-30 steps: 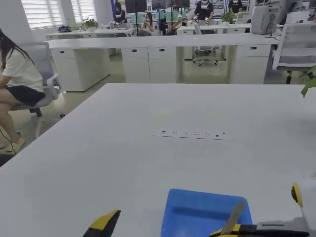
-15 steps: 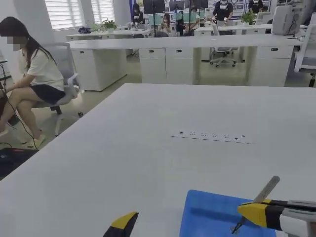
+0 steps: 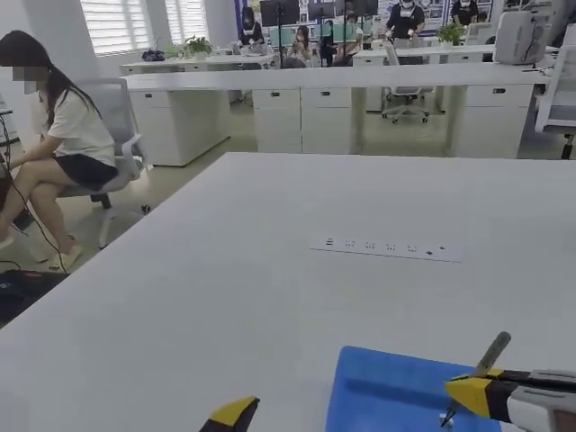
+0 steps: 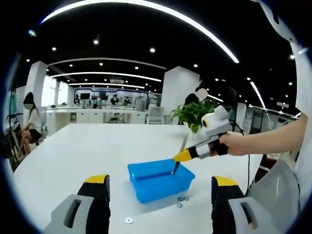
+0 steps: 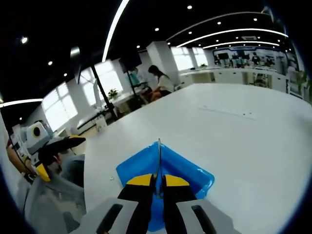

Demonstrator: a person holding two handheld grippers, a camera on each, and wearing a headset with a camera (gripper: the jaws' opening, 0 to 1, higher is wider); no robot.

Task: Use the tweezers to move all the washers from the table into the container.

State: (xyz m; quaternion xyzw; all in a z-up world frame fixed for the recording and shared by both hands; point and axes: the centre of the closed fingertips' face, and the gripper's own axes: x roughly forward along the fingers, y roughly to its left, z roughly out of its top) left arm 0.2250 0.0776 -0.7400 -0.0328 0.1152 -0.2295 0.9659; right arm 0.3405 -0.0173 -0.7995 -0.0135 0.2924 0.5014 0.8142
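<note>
head view: the blue container (image 3: 378, 389) sits at the near edge of the white table (image 3: 270, 270). the right gripper (image 3: 468, 396) comes in from the right, and the tweezers (image 3: 493, 353) it holds point their tips down into the container. a yellow jaw tip of the left gripper (image 3: 234, 416) pokes in at the near left.

left gripper view: its own jaws stand wide apart, holding nothing. the tweezers' tips are inside the container. a few washers (image 4: 183, 199) lie on the table just beside its near wall, with one more farther left.

right gripper view: the jaws are clamped tight on the tweezers. i cannot tell whether a washer is pinched.

this looks like the drop-off step. the next move calls for lifting clear of the rim, then a fine pinch on a flat washer beside the wall.
</note>
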